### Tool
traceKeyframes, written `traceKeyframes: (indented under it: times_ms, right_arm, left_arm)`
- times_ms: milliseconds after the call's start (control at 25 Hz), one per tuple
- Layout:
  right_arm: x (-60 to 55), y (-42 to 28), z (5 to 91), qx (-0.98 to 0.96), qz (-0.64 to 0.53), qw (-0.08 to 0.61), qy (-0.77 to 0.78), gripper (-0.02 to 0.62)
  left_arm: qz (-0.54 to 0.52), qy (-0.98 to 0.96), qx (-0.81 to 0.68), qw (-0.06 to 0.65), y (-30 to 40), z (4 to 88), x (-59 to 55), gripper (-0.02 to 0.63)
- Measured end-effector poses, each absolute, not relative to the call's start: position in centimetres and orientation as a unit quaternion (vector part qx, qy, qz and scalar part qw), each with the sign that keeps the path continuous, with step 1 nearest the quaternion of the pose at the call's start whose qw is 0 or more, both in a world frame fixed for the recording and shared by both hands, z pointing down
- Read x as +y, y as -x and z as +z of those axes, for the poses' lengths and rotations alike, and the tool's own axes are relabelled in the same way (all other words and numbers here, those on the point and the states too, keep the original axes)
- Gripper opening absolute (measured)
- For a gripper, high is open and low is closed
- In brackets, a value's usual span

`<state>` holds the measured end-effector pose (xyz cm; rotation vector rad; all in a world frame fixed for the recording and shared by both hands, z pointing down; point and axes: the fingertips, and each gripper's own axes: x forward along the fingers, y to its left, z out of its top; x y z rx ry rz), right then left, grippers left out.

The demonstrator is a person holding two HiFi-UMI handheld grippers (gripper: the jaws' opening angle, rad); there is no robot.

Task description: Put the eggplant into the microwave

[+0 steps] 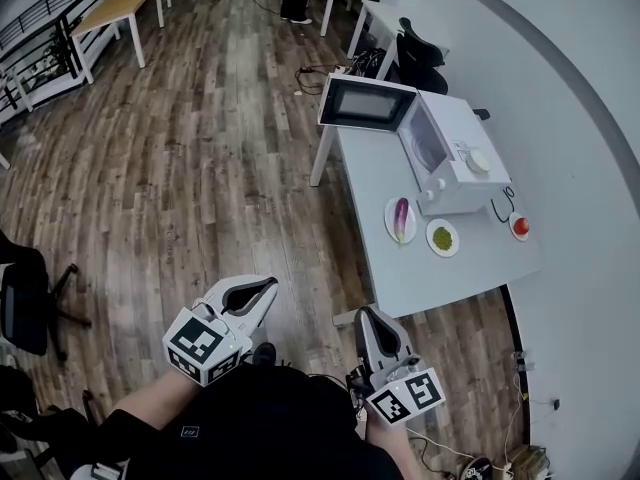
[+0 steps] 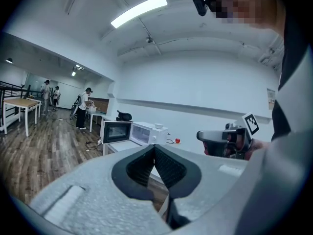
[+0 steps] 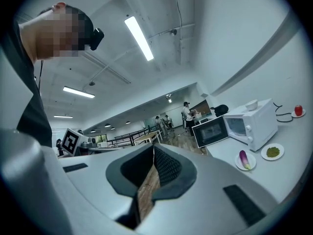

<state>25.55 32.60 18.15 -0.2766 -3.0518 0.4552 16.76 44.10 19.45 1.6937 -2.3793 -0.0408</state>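
Note:
A purple eggplant lies on a small white plate on the grey table, just in front of the white microwave, whose door stands swung open. The right gripper view also shows the eggplant and the microwave. Both grippers hang over the wooden floor, well short of the table. My left gripper is shut with nothing in it. My right gripper has its tips together and holds nothing.
Beside the eggplant sit a plate of something green and a plate with a red item. A black office chair stands behind the table and another chair at far left. Cables lie on the floor.

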Motion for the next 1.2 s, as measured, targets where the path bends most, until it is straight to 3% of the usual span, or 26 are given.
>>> traceKeyframes:
  times_ms: [520, 1200]
  right_arm:
    - [29.7, -19.2, 20.1, -0.983, 0.157, 0.041, 0.081, 0.017]
    - [15.7, -10.1, 21.4, -0.979, 0.184, 0.023, 0.086, 0.017]
  left_arm:
    - [-0.01, -0.572, -0.811, 0.125, -10.1, 20.6, 41.4, 0.008]
    - [0.032, -0.572, -0.809, 0.129, -1.7, 19.6, 27.2, 0.008]
